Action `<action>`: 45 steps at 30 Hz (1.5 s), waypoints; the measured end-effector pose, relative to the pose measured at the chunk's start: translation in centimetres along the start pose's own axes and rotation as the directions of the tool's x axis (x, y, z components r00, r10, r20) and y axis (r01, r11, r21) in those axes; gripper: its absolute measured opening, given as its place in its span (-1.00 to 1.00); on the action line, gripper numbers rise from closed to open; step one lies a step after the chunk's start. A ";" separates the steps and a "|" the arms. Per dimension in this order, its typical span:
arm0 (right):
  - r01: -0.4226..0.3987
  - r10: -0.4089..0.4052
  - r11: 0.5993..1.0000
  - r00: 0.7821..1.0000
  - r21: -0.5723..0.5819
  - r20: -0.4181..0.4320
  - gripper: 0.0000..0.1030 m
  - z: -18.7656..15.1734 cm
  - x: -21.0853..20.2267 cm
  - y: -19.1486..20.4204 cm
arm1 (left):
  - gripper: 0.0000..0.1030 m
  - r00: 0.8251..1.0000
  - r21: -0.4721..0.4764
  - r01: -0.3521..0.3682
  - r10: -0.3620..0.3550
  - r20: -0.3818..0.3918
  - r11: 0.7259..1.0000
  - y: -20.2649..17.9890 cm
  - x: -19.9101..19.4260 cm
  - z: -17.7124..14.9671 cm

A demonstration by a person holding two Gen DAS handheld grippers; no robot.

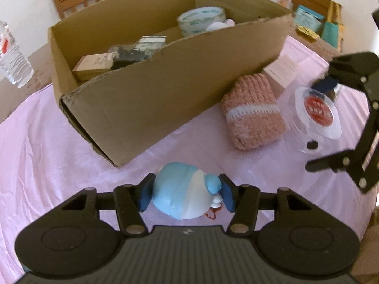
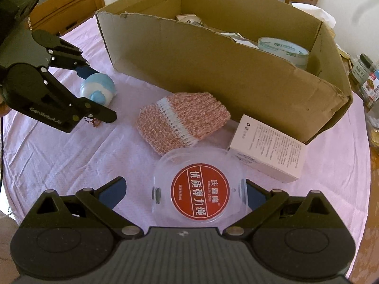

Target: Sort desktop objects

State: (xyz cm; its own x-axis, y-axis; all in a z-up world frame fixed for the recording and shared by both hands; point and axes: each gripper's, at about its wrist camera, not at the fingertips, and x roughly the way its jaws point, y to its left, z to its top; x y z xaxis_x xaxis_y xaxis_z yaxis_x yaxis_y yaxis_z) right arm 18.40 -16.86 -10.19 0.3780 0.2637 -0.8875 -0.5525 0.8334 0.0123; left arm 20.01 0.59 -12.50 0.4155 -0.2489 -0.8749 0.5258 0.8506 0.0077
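Two grippers at work, one item each. Left gripper (image 1: 187, 193): pads pressed on both sides of the blue toy (image 1: 182, 190), jaws narrow, toy low over the pink cloth (image 1: 47, 142) at near left, just in front of the box (image 1: 165, 82). Red charm chain (image 2: 93, 121) trailing from under the toy. Right gripper (image 2: 184, 195): jaws wide, astride the clear case (image 2: 199, 189) with the red label; right pad at the case edge, left pad well clear of it, so no grip yet. Case flat on the cloth at near right, touching the knit pouch (image 2: 182, 120) and just beside the white carton (image 2: 267, 149).

For the toy:
- Hold pressure steady; round body likely to slip or roll between flat pads.
- Lift straight up until above the near wall of the box.
- Keep the chain free of the pouch and the wall edge.
- Release over a bare patch inside, away from the tape roll (image 1: 201, 21).

For the case:
- Centre the jaws before closing.
- Close gently; thin plastic probably flexes.
- Avoid dragging the pouch along.
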 end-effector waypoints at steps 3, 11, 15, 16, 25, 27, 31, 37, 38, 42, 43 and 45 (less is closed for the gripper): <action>0.013 -0.013 1.000 1.000 -0.008 -0.002 0.94 0.0 0.0 0.1 | 0.11 1.000 0.011 0.014 -0.014 -0.004 1.000 0.1 -0.1 -0.2; 0.072 -0.072 0.997 0.997 -0.037 -0.005 0.64 -0.1 0.0 0.2 | 0.08 0.999 0.048 0.033 -0.031 -0.023 0.998 0.0 -0.4 -0.6; 0.075 -0.076 0.997 0.997 -0.032 -0.009 0.58 -0.1 -0.2 -0.2 | 0.03 0.999 0.047 0.041 -0.040 -0.024 0.998 -0.1 -0.9 -0.7; 0.079 -0.079 0.996 0.997 -0.034 -0.008 0.58 -0.1 -0.2 -0.1 | 0.03 0.999 0.045 0.043 -0.042 -0.020 0.998 -0.1 -1.1 -0.7; 0.050 -0.049 0.997 0.999 -0.052 0.017 0.58 0.6 -2.6 0.4 | 0.02 0.997 0.021 0.068 -0.068 0.046 0.998 -0.6 -4.4 0.0; 0.047 -0.045 0.997 0.999 -0.062 0.028 0.58 0.9 -3.4 0.7 | 0.02 0.995 0.016 0.076 -0.077 0.056 0.997 -0.7 -5.3 0.3; 0.030 -0.027 0.997 0.999 -0.069 0.039 0.58 1.5 -4.8 0.8 | 0.02 0.994 0.027 0.083 -0.085 0.070 0.996 -1.3 -6.8 0.9; 0.017 -0.010 0.997 0.995 -0.070 0.100 0.58 2.6 -7.6 1.0 | 0.02 0.992 0.032 0.070 -0.073 0.103 0.997 -1.6 -9.1 2.5; 0.018 -0.010 0.997 0.994 -0.071 0.113 0.58 2.9 -8.1 1.0 | 0.02 0.991 0.027 0.071 -0.074 0.108 0.997 -1.5 -9.4 2.8; 0.042 -0.029 0.996 0.988 -0.082 0.150 0.58 4.2 -8.9 0.9 | 0.02 0.990 0.012 0.060 -0.061 0.131 0.998 -1.0 -10.3 4.1; 0.044 -0.030 0.995 0.987 -0.084 0.160 0.58 4.5 -9.2 0.8 | 0.02 0.988 0.013 0.059 -0.060 0.140 0.998 -0.9 -10.5 4.4; 0.046 -0.030 0.995 0.983 -0.086 0.179 0.58 5.0 -9.6 0.7 | 0.02 0.986 0.014 0.053 -0.055 0.158 0.998 -0.8 -11.0 5.0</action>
State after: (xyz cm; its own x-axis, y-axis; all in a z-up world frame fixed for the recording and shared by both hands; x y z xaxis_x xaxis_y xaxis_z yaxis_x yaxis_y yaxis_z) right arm 18.09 -16.39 0.68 0.5211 0.3208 -0.7909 -0.5964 0.7998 -0.0685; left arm 18.68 0.34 -0.43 0.4983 -0.3652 -0.7863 0.5576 0.8295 -0.0319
